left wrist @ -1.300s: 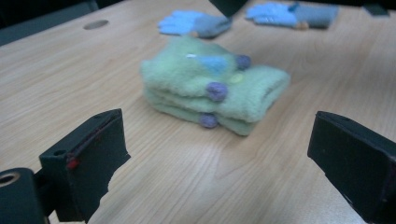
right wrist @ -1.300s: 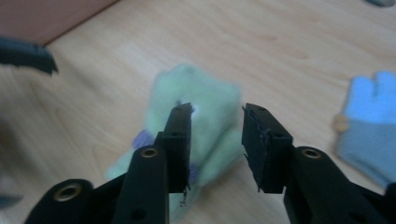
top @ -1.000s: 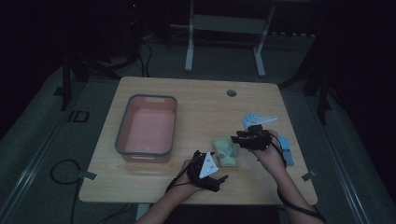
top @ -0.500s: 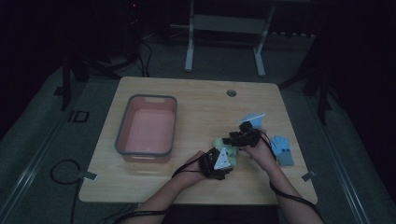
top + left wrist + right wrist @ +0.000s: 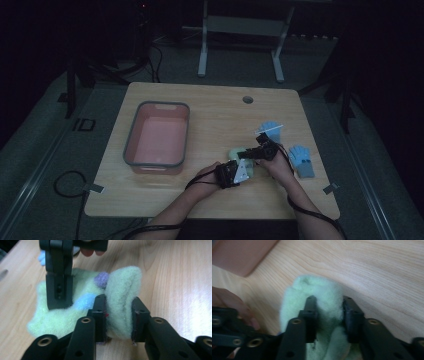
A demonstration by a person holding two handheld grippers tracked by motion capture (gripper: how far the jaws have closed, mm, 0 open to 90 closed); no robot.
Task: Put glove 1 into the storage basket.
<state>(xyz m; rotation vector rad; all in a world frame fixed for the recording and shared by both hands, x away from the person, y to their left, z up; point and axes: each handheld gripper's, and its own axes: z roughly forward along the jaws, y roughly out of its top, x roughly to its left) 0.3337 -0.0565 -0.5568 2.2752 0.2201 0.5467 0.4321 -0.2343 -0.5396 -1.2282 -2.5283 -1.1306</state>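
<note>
At the left of the high view a grey-rimmed pink plastic tub [image 5: 157,137] sat on the light wooden bench [image 5: 215,115]. Just right of it, at lower centre, lay a pale green fuzzy fabric piece with blue and purple dots [image 5: 237,153]. The left claw [image 5: 243,172] had just been closing and gripped a raised fold of that fabric [image 5: 120,307] between its jaws. The right claw [image 5: 245,153], beside it, had also been closing, its jaws pinching the same green fabric [image 5: 325,307]. Toward the right edge of the frame, two light blue gloves [image 5: 302,160] lay apart on the bench.
</note>
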